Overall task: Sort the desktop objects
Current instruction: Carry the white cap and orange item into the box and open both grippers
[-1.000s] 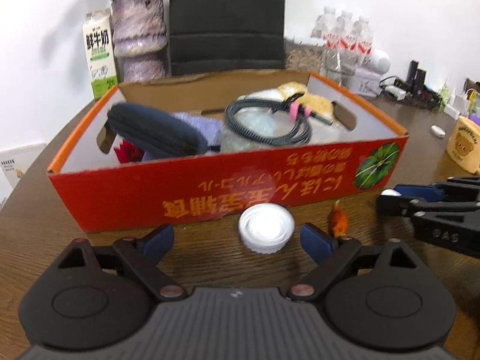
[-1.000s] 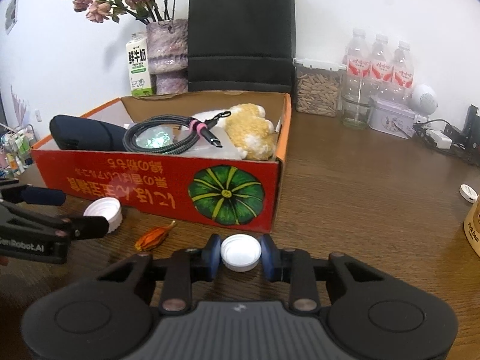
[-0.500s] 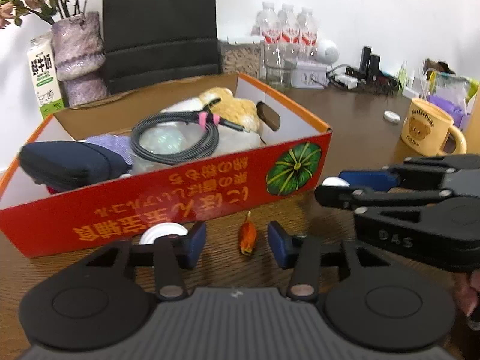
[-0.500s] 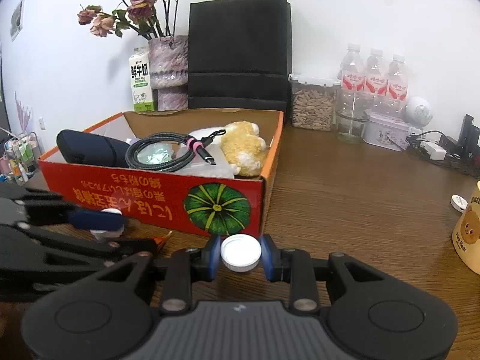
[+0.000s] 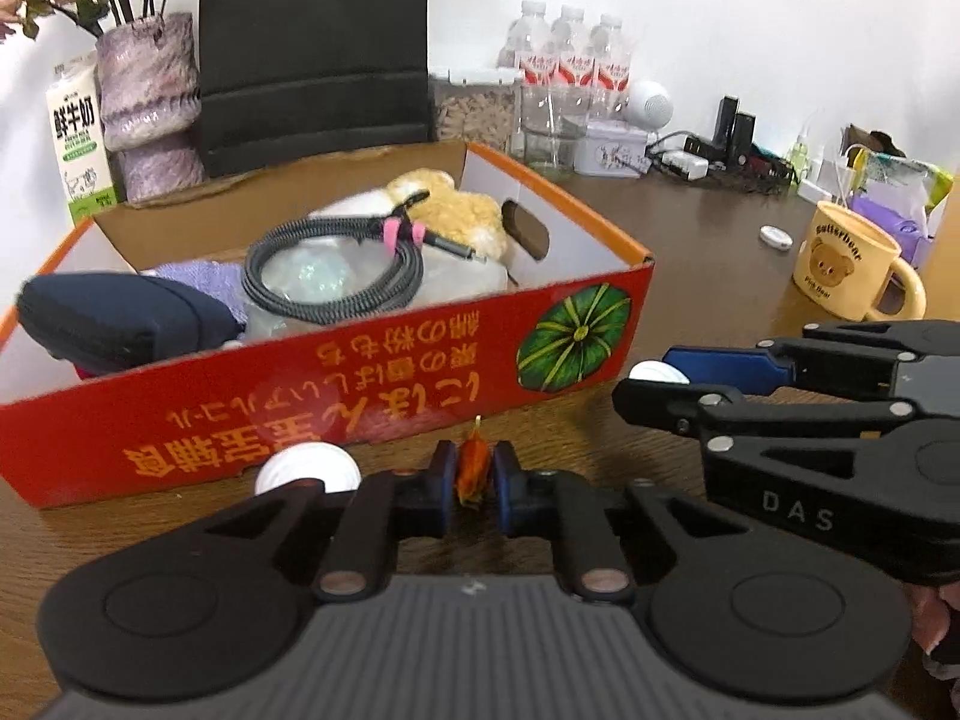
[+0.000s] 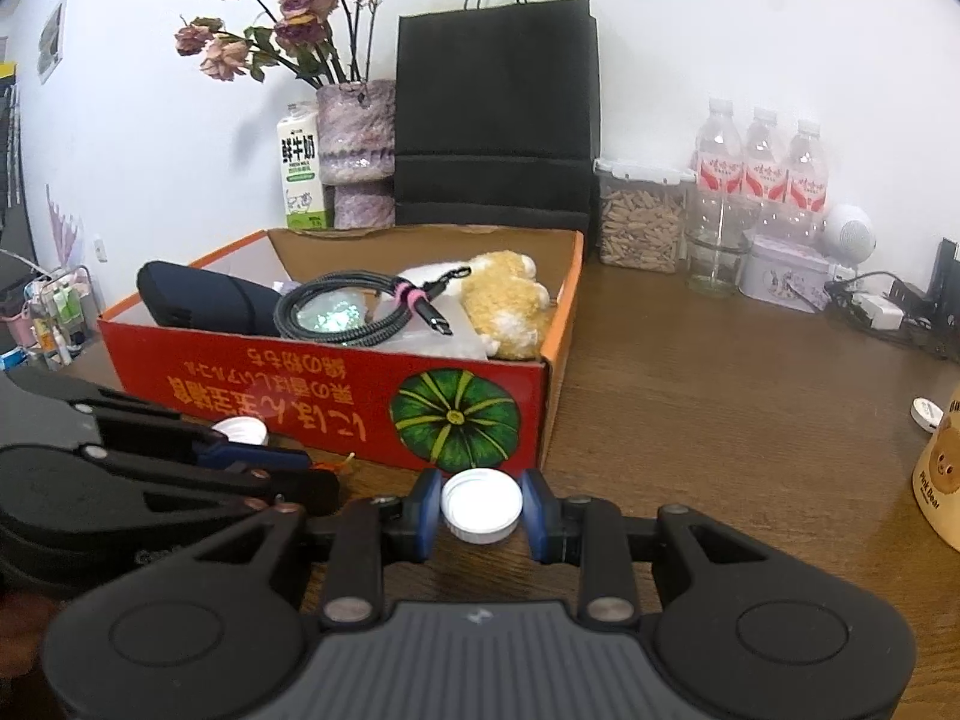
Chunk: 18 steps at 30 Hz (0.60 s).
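- Orange dried petal (image 5: 472, 468) sits between our left hand-held gripper (image 5: 472, 489) pads, which are closing on it.
- Our right hand-held gripper (image 6: 482, 507) clamps a white cap (image 6: 482, 505).

At the upper left of the left wrist view, the milk carton (image 5: 77, 141) reads "鲜牛奶". The yellow mug (image 5: 847, 259) at the right edge shows "Butterbear" and "Pink Bear". The black claw (image 5: 798, 504) at lower right bears "DAS". The red box (image 5: 336, 414) carries upside-down yellow Japanese print, too distorted to read surely.
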Tool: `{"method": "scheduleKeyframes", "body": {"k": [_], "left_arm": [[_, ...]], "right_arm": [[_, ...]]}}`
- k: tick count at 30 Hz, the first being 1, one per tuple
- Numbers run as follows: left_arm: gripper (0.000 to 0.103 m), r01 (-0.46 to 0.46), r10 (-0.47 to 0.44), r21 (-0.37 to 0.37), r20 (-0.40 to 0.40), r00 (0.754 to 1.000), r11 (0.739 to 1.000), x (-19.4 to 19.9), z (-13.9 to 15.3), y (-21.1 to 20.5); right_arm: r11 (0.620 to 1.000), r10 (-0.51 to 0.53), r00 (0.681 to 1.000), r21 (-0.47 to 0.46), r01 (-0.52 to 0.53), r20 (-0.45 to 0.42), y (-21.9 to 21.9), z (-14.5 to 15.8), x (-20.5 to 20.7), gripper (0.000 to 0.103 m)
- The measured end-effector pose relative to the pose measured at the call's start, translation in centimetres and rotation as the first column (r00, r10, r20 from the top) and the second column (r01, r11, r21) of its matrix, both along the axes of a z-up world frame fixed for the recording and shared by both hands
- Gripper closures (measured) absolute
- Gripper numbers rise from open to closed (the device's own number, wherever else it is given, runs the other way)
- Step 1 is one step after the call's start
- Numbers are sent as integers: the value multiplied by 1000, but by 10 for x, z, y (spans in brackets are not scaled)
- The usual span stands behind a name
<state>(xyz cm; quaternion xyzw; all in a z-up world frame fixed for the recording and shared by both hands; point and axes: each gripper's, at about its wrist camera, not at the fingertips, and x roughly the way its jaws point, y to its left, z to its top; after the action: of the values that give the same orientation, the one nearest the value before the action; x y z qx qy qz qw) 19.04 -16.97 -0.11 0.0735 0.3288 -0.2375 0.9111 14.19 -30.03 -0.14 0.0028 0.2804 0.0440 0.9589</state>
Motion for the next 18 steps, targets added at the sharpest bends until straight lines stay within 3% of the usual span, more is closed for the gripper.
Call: {"method": "scheduleKeyframes", "body": {"k": [11,18], "left_arm": [[89,-25,33,-64,135,990,998,-9,49,28],[89,-91,106,-87,182,978,992,9,67,50]], "right_arm": [[999,30,996,-29,-28,78,21,33,1,76],[997,61,993,-61,-54,104,41,51,18,76]]}}
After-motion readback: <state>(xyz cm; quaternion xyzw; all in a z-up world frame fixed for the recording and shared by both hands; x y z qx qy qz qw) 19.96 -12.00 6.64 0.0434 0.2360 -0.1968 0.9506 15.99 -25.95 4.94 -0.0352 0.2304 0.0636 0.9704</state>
